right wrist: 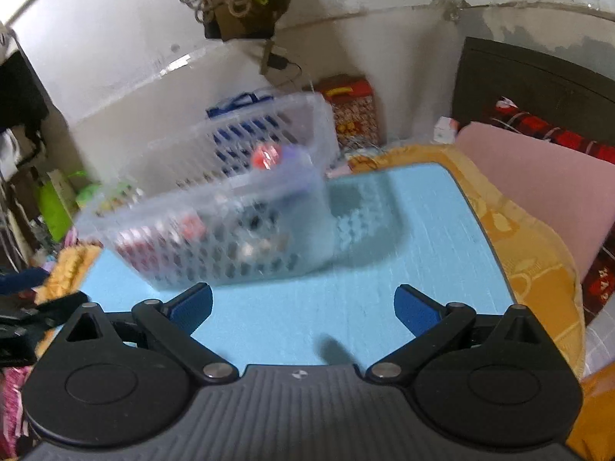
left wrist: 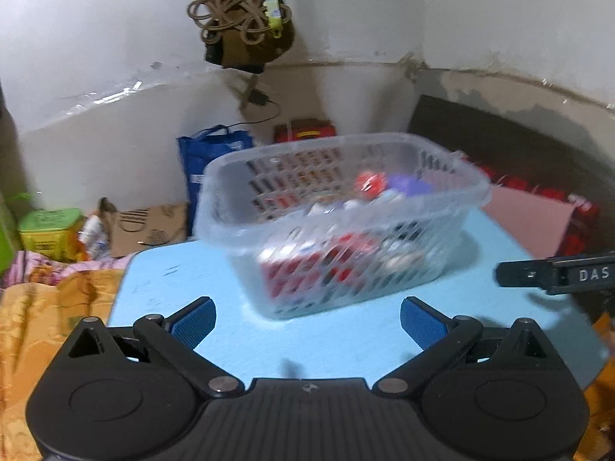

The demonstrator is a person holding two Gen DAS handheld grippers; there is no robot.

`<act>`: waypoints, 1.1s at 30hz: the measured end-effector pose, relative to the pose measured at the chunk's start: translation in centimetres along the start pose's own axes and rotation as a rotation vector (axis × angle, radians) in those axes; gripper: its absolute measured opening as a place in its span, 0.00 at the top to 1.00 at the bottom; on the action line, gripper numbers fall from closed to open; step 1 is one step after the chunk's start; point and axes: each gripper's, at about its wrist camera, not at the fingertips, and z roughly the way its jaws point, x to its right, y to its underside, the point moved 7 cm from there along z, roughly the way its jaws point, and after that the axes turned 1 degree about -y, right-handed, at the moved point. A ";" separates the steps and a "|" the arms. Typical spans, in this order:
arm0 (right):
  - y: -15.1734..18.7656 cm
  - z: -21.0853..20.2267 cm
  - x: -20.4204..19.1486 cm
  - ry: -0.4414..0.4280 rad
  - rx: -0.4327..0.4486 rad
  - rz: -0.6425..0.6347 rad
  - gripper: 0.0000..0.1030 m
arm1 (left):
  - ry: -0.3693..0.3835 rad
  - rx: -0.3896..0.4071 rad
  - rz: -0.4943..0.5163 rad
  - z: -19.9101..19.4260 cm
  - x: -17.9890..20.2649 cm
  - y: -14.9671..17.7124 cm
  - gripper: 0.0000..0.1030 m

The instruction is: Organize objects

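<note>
1. Your left gripper [left wrist: 305, 320] had its jaws spread wide and released, the ribbed blue pads [left wrist: 194, 322] set on matte black linkage arms, with nothing between them
2. Your right gripper [right wrist: 303, 307] was likewise released, its blue pads [right wrist: 413, 309] far apart and bare over the table
3. Under both lay the light blue table [left wrist: 338, 345], a smooth sheet with a faintly grained surface and rounded corners
4. The basket [left wrist: 338, 226], translucent plastic with lattice-cut walls and a thick rolled rim, stood on the table ahead of your left jaws, near them but apart, its nearest corner pointing between the pads
5. From your right wrist the basket [right wrist: 226, 223] sat ahead and to the left, just beyond the left pad and not between the jaws; it looked blurred
6. Inside it were red, white and purple items, too smeared to name
7. The tip of your right gripper showed at the left view's right edge, black, lettered "DAS"
8. Beyond the table you had a glossy orange bedcover [right wrist: 519, 238], a flat pink cushion [right wrist: 538, 188] and a blue bag [left wrist: 209, 153] by the wall
</note>
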 end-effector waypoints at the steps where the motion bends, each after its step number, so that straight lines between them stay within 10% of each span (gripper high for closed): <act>1: -0.6 -0.2 -0.3 0.002 0.015 0.006 0.00 | 0.000 0.006 -0.001 -0.1 0.2 -0.5 0.00; 33: -3.3 -1.5 -2.9 0.171 0.127 -0.160 0.00 | -0.121 0.110 -0.016 0.0 -0.7 -3.7 0.00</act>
